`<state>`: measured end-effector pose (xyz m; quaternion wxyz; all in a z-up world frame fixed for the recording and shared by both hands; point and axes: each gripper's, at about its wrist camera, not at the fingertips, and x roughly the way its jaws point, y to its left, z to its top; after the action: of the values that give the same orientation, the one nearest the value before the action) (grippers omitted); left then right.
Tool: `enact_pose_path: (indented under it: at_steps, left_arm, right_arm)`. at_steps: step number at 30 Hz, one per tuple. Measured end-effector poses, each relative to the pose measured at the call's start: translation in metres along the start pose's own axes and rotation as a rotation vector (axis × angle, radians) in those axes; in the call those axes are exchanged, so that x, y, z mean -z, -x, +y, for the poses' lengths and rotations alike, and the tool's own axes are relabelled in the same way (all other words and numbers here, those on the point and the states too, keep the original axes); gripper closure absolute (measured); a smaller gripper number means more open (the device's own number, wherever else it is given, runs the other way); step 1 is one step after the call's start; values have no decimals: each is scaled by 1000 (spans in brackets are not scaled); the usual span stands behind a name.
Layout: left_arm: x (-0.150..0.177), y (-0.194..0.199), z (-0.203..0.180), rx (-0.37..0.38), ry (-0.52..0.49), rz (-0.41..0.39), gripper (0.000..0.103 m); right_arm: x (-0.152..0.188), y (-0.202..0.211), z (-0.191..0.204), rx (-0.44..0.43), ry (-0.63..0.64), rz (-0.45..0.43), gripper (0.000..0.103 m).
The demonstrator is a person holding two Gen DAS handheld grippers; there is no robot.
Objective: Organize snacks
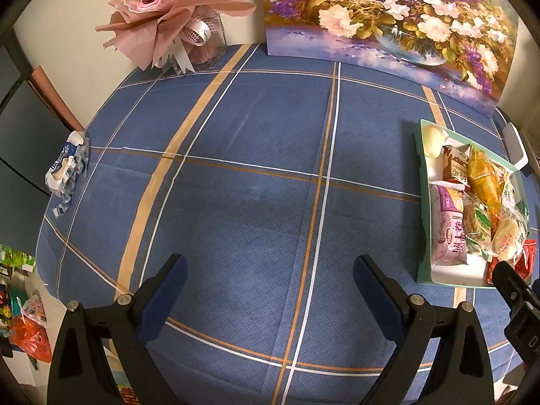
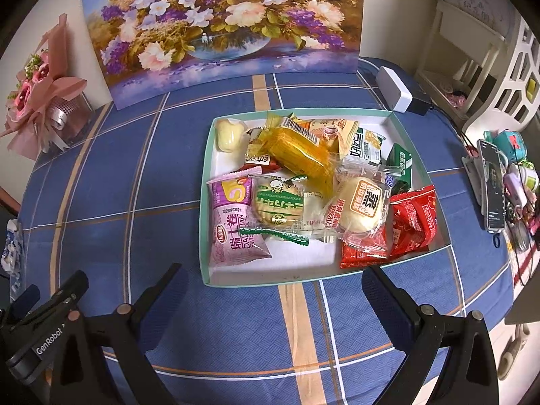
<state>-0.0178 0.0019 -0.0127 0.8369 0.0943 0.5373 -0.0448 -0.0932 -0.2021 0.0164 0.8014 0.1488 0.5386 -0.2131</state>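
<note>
A shallow teal-rimmed tray (image 2: 206, 270) sits on the blue checked tablecloth, filled with several wrapped snacks: a purple Swiss roll pack (image 2: 233, 226), a green-print biscuit (image 2: 278, 207), a yellow cake (image 2: 300, 152), a round bun (image 2: 361, 207) and red packets (image 2: 411, 219). My right gripper (image 2: 275, 287) hovers open just in front of the tray's near edge, nothing between its fingers. In the left wrist view the tray (image 1: 423, 202) lies at the far right. My left gripper (image 1: 270, 276) is open over bare cloth. A blue-white wrapper (image 1: 65, 168) lies at the table's left edge.
A flower painting (image 2: 222, 23) leans on the wall behind the tray, with a pink bouquet (image 1: 168, 10) at the back left. A white box (image 2: 393, 89) sits behind the tray. A phone on a stand (image 2: 491, 185) and small items crowd the right side.
</note>
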Motion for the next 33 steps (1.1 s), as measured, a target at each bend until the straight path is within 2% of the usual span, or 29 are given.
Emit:
enact_pose_path:
  at_steps: [33]
  left_arm:
    - [0,-1,2,2,-2,2,5]
  right_arm:
    - [0,-2,-1,6,4,6,0]
